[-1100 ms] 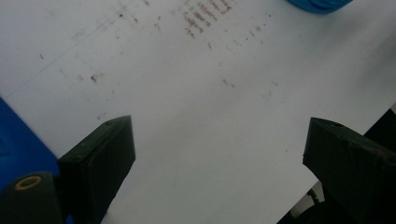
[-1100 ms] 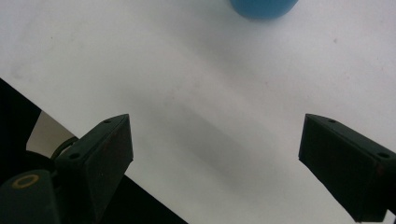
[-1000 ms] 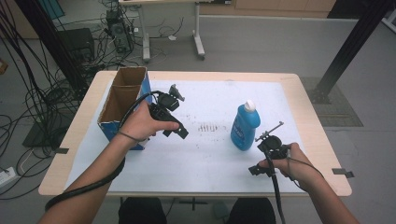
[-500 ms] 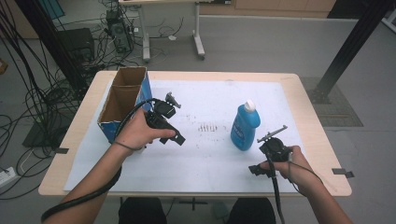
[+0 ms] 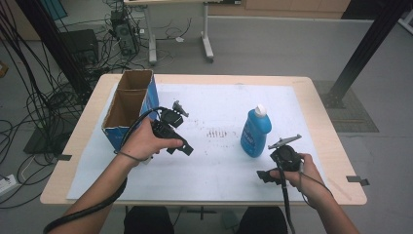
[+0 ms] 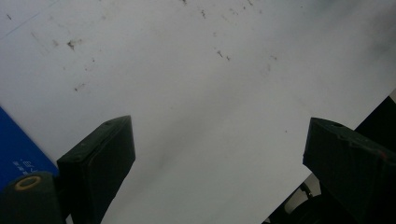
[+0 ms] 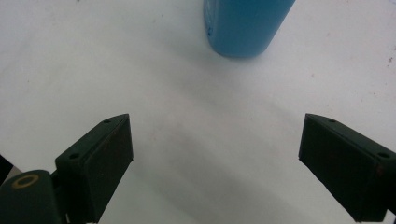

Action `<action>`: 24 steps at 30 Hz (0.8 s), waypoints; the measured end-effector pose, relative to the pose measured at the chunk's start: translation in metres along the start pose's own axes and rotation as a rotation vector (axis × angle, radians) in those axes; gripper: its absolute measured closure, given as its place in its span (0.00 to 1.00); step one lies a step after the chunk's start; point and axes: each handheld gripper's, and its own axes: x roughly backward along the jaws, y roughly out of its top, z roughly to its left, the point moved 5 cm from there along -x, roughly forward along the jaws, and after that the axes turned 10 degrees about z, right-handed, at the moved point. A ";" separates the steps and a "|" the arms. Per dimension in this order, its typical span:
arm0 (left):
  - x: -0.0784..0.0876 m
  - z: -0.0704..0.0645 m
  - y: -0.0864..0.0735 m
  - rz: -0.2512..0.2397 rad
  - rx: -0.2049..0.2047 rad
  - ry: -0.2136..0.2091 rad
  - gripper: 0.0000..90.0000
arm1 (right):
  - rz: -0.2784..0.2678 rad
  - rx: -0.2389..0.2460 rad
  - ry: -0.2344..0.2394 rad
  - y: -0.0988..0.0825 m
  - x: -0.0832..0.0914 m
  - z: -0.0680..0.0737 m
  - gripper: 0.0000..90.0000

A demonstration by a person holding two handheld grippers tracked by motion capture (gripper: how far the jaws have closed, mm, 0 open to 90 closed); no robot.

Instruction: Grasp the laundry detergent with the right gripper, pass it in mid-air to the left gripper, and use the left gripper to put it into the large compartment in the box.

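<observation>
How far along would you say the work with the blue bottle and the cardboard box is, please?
Nothing looks done: the blue bottle stands upright on the white mat, apart from the open cardboard box. Nothing is in hand; the left tongs and right tongs are open. Left to do: grasping the bottle, perhaps moving it to the box.

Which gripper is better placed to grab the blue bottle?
Right. The right gripper, jaws open and empty, sits beside the blue bottle, whose base faces its jaws. The left gripper is nearer the cardboard box.

No legible text anywhere; only tiny, blurred white lettering on the blue side of the open cardboard box (image 6: 18,161), unreadable.
</observation>
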 end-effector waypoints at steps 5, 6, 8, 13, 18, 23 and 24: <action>-0.001 -0.001 -0.002 0.000 0.000 -0.002 0.10 | -0.028 0.001 0.004 0.000 -0.004 0.001 0.11; -0.002 -0.001 -0.002 -0.001 0.003 -0.003 0.10 | -0.039 -0.002 0.002 0.000 -0.004 0.001 0.11; -0.002 -0.001 -0.003 0.000 0.003 -0.002 0.10 | -0.060 -0.007 0.008 0.000 -0.005 0.001 0.11; -0.002 -0.001 -0.003 -0.002 0.008 -0.002 0.10 | -0.137 -0.008 -0.002 0.003 -0.004 0.002 0.12; -0.002 0.000 -0.004 -0.001 0.012 -0.004 0.10 | -0.197 -0.012 -0.004 0.005 -0.005 0.002 0.12; -0.002 0.000 -0.005 -0.002 0.013 -0.004 0.10 | -0.235 -0.014 -0.001 0.006 -0.007 0.001 0.12; -0.002 0.000 -0.005 -0.003 0.015 -0.005 0.10 | -0.240 -0.012 0.002 0.006 -0.008 0.002 0.12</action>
